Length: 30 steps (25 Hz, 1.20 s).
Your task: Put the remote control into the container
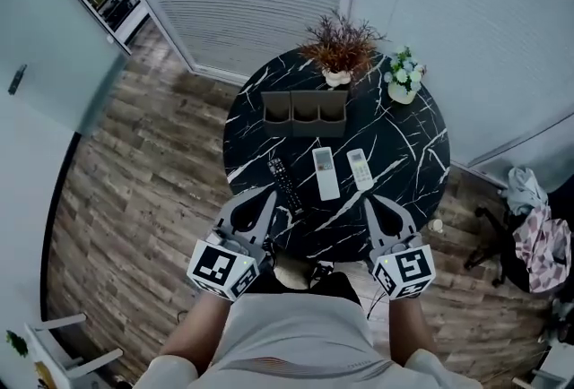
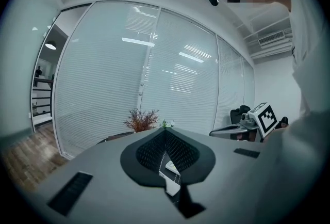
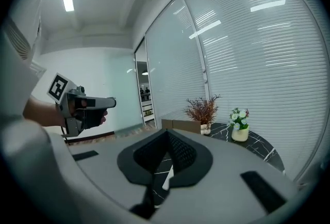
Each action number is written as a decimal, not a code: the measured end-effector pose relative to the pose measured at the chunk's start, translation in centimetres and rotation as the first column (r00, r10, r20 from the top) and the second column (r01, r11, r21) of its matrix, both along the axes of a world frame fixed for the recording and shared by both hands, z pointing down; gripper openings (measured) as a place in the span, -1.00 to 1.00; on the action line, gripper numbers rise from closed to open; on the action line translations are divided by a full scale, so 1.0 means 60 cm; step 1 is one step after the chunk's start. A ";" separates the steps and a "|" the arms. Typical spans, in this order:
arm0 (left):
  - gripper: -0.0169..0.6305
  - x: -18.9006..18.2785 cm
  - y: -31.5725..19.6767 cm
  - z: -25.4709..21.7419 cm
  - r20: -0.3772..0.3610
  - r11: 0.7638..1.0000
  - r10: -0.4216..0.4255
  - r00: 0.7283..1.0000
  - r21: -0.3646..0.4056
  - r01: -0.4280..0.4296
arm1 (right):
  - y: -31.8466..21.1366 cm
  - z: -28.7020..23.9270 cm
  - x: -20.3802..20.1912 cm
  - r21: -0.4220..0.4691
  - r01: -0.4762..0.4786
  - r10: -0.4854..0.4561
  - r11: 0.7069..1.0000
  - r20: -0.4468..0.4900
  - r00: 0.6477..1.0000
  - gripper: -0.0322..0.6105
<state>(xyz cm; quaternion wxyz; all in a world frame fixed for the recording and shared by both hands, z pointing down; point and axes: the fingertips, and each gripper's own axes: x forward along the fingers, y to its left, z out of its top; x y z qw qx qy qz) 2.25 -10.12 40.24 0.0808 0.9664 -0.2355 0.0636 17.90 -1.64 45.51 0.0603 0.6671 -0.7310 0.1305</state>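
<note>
On the round black marble table (image 1: 413, 154) lie two white remote controls, one (image 1: 326, 173) left of the other (image 1: 360, 169), and a black remote (image 1: 285, 184) further left. Behind them stands a dark container (image 1: 305, 108) with three compartments. My left gripper (image 1: 269, 196) hovers at the table's near edge by the black remote, shut and holding nothing. My right gripper (image 1: 369, 201) hangs just short of the right white remote, also shut and holding nothing. In the left gripper view the jaws (image 2: 165, 132) meet, with a white remote (image 2: 172, 168) showing below. The right gripper's (image 3: 167, 132) jaws also meet.
A pot of dried brown twigs (image 1: 339, 47) and a small pot of white flowers (image 1: 403, 78) stand at the table's far side. A chair draped with clothes (image 1: 534, 226) is to the right. Glass walls with blinds lie beyond, and wooden flooring (image 1: 134, 199) surrounds the table.
</note>
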 end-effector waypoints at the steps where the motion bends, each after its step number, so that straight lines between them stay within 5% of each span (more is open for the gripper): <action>1: -0.92 -0.004 -0.013 0.005 -0.004 1.000 0.010 1.000 -0.007 -0.010 | -0.010 0.001 -0.006 -0.013 -0.004 0.004 1.000 -0.009 1.000 -0.86; 15: -0.92 -0.113 -0.212 0.058 -0.030 0.989 0.091 0.995 -0.118 -0.094 | -0.219 0.125 -0.139 -0.319 -0.043 0.035 0.947 -0.029 0.999 -0.85; 17: -0.92 -0.120 -0.220 0.075 -0.020 0.985 0.105 0.994 -0.133 -0.107 | -0.239 0.162 -0.152 -0.383 -0.050 0.032 0.922 -0.054 0.998 -0.83; 21: -0.92 -0.131 -0.227 0.104 -0.017 0.976 0.121 0.992 -0.178 -0.122 | -0.277 0.240 -0.189 -0.518 -0.010 -0.024 0.855 -0.060 0.998 -0.31; 30: -0.92 -0.155 -0.242 0.148 -0.003 0.968 0.120 0.993 -0.221 -0.118 | -0.323 0.396 -0.233 -0.746 0.008 -0.088 0.665 -0.068 0.994 -0.09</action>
